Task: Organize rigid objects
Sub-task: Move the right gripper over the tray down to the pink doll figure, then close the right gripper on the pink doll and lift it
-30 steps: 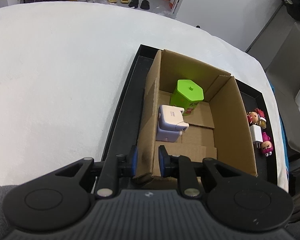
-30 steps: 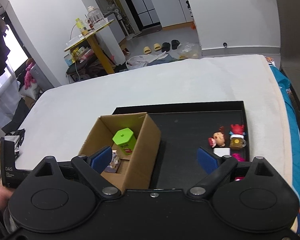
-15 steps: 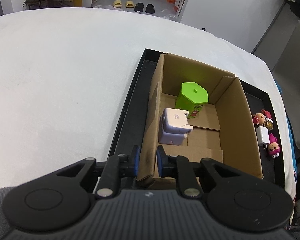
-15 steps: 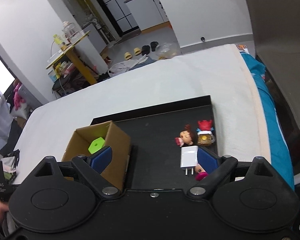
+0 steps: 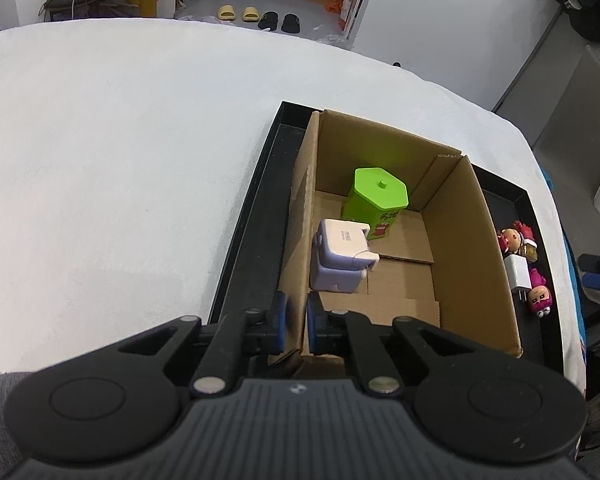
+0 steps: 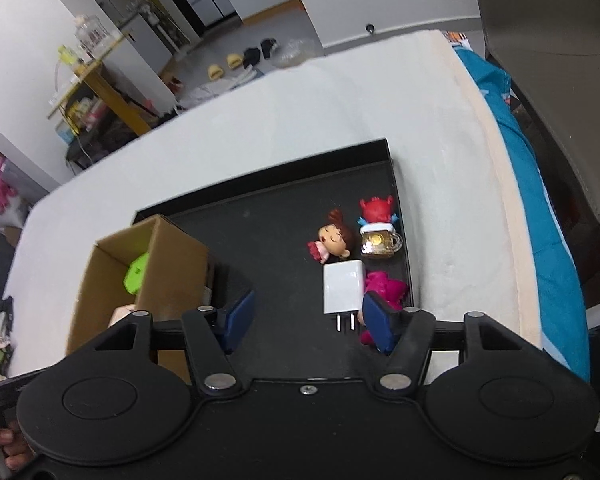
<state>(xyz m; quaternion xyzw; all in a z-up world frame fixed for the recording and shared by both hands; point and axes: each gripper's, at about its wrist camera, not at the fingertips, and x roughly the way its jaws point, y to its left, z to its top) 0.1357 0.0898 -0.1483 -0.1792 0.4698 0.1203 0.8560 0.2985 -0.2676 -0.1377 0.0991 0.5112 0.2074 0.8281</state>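
Now the right gripper [image 6: 306, 320] has dropped toward the white charger [image 6: 343, 287] on the black tray [image 6: 260, 216] (jaws closing, nothing pinched yet), while the left gripper [image 5: 296, 320] stays clamped on the cardboard box [image 5: 452, 224] wall, steadying it for loading.

Counts:
- 1 cardboard box [image 5: 456, 248], straight ahead of the left gripper.
- In it: 1 green hexagonal container [image 5: 376, 204] at the far end, 2 white adapters [image 5: 342, 258] stacked nearer the gripper.
- 1 black tray [image 6: 268, 248] under everything.
- Ahead of the right gripper: 1 white charger [image 6: 342, 288], 3 figurines: brown-haired [image 6: 332, 240], red on a gold mug [image 6: 378, 224], pink [image 6: 386, 290] by the right pad.
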